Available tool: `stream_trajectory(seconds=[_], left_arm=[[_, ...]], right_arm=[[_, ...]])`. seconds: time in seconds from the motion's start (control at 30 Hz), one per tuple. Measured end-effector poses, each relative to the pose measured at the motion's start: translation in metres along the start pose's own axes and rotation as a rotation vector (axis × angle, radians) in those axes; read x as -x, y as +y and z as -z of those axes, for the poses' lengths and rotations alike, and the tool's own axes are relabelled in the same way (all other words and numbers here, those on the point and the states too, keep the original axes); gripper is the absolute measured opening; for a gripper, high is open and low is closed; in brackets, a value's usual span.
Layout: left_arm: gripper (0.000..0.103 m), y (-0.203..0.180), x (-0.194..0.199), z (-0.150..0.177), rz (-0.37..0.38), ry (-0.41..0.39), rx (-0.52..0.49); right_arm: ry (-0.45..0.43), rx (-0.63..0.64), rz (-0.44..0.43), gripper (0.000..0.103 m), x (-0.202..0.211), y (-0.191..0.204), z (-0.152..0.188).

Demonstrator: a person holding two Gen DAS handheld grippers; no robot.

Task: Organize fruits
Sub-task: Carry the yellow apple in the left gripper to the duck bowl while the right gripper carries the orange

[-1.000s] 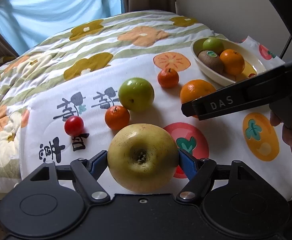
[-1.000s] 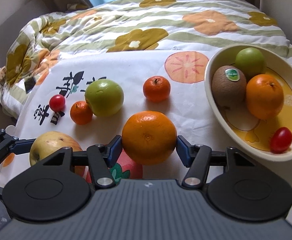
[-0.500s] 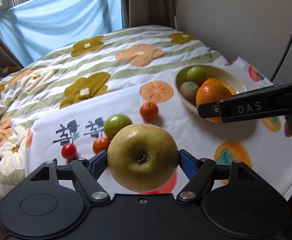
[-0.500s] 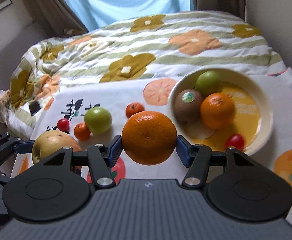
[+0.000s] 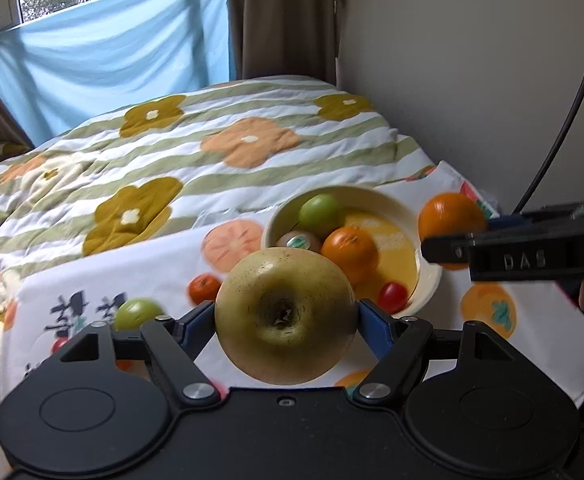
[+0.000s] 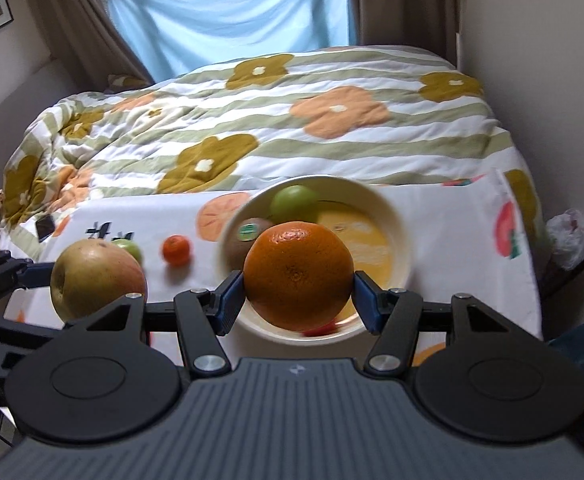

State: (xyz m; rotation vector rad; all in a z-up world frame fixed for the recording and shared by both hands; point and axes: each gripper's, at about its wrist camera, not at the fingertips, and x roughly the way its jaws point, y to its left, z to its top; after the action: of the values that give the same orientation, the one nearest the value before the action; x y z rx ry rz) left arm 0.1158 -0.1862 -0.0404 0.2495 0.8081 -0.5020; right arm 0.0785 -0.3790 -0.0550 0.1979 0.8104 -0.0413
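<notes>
While the flowered quilt (image 6: 292, 120) fills the far half of my view, the fruit-print cloth (image 6: 452, 240) lies near, carrying the cream bowl (image 6: 402, 220). My left gripper (image 5: 286, 316) is clamped halfway open on a yellow-green apple (image 5: 286, 316), lifted left of the bowl. My right gripper (image 6: 298, 276) pinches a big orange (image 6: 298, 276) in the air, in front of the bowl. Inside the bowl I see a green fruit (image 5: 320, 210), an orange (image 5: 350, 250), a stickered kiwi (image 6: 248, 236) and a cherry tomato (image 5: 392, 296). Left on the cloth lie a green apple (image 5: 138, 312) and a mandarin (image 6: 176, 250).
</notes>
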Motion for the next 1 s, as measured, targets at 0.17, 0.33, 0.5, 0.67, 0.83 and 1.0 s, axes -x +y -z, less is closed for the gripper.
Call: stream_trajectory(seconds=[0.17,0.33,0.5,0.67,0.83,1.0], left_arm=[[0.079,-0.019,-0.025,-0.018,0.007,-0.004,-0.010],[0.079,-0.034,-0.055,-0.037,0.010,-0.003,-0.029],[0.079,-0.047,-0.085,-0.060,0.024,-0.001,-0.049],[0.079,-0.060,-0.117,-0.083,0.041,0.005,-0.075],[0.079,-0.073,-0.149,-0.094,0.054,0.038,-0.099],[0.079,-0.086,-0.168,-0.098,0.053,0.050,-0.145]], right_arm=[[0.004,-0.001,0.016,0.073,-0.006,-0.028,-0.002],[0.005,0.012,0.025,0.073,-0.017,-0.051,-0.005],[0.007,0.003,0.023,0.073,-0.029,-0.072,-0.008],[0.007,-0.006,0.028,0.073,-0.037,-0.091,-0.010],[0.014,-0.019,0.031,0.073,-0.043,-0.107,-0.010],[0.019,-0.034,0.036,0.073,-0.047,-0.118,-0.009]])
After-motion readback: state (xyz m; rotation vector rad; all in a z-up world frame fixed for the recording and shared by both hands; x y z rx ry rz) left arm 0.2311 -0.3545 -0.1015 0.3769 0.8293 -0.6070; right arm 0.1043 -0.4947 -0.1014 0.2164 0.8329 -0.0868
